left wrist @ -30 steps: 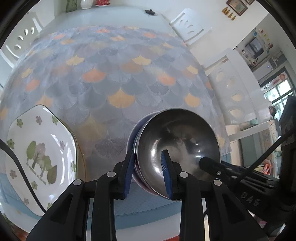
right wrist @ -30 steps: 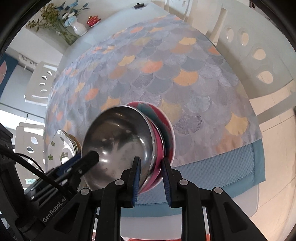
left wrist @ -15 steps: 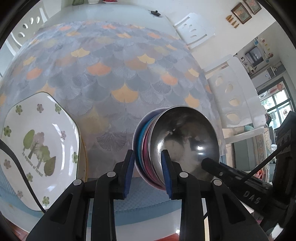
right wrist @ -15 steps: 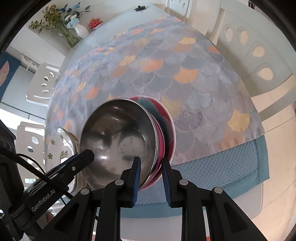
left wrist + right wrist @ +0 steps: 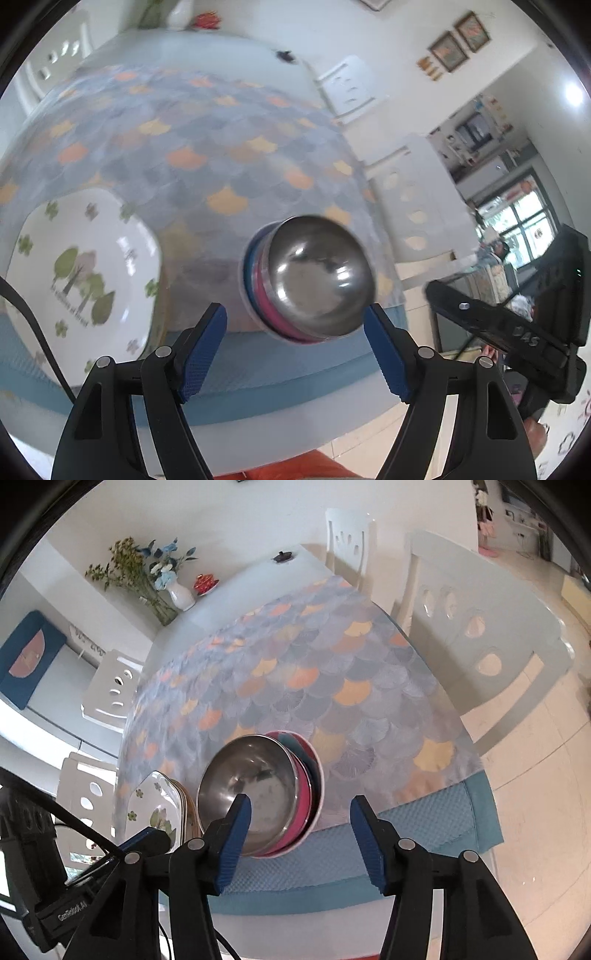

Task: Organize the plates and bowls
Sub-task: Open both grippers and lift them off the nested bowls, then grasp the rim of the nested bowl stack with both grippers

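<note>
Both hand-held grippers, left (image 5: 295,334) and right (image 5: 301,829), gape empty; the bowl stack (image 5: 262,794) sits mid-frame near the bench (image 5: 406,834) edge, where a nudge might tip it off

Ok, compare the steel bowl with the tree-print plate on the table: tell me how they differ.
The steel bowl is round, deep and mirror-shiny; the tree-print plate is shallow, angular-edged and white with green trees and clovers. The steel bowl nests on top of coloured bowls; the tree-print plate tops a stack of plates beside them. Both sit near the table's front edge, and neither is gripped, since both tools are open.
</note>
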{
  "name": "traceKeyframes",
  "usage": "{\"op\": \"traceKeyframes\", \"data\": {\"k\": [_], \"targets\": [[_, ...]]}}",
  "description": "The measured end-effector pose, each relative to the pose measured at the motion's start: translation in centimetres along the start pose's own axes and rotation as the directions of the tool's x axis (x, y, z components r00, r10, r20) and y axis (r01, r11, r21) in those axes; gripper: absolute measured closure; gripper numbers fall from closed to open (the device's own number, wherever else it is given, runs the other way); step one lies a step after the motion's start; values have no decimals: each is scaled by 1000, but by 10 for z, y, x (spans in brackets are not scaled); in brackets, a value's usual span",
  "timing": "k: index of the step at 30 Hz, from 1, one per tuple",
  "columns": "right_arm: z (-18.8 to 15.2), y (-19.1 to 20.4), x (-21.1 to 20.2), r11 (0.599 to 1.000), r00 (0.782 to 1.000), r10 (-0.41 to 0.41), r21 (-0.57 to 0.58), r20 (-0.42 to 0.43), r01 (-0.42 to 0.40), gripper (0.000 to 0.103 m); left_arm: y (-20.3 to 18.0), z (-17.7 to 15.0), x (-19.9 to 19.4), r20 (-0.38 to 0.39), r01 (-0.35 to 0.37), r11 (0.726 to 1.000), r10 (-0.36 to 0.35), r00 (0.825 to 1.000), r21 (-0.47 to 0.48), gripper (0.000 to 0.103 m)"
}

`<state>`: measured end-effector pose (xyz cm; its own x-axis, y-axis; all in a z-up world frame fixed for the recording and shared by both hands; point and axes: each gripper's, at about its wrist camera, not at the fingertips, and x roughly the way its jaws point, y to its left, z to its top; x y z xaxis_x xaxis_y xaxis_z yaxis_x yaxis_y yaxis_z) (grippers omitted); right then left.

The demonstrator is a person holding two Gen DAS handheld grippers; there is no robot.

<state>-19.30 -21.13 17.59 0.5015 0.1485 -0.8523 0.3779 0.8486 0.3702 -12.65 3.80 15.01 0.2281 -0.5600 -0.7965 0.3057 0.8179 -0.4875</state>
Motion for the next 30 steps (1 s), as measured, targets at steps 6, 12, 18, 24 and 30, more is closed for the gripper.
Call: {"op": "traceKeyframes", "data": {"k": [6, 12, 18, 24, 30], "targets": [[6, -26, 19, 995, 998, 58, 80, -32, -55, 49, 27, -12, 9, -29, 13, 989, -17, 999, -144, 28], [30, -35, 43, 994, 989, 94, 71, -117, -86, 49, 33, -5, 28, -24, 45, 967, -52, 998, -251, 28], [37, -37, 72, 995, 971, 98, -5, -218, -102, 49, 38, -3, 61, -42, 18, 937, -35, 998, -349, 28], [42, -23, 106, 983, 957, 88, -128, -278, -128, 49, 46, -2, 77, -25, -13, 910, 3, 1000, -415, 28], [44, -18, 137, 969, 936, 108, -174, -336, -174, 49, 41, -3, 89, -8, -37, 915, 37, 999, -401, 32]]}}
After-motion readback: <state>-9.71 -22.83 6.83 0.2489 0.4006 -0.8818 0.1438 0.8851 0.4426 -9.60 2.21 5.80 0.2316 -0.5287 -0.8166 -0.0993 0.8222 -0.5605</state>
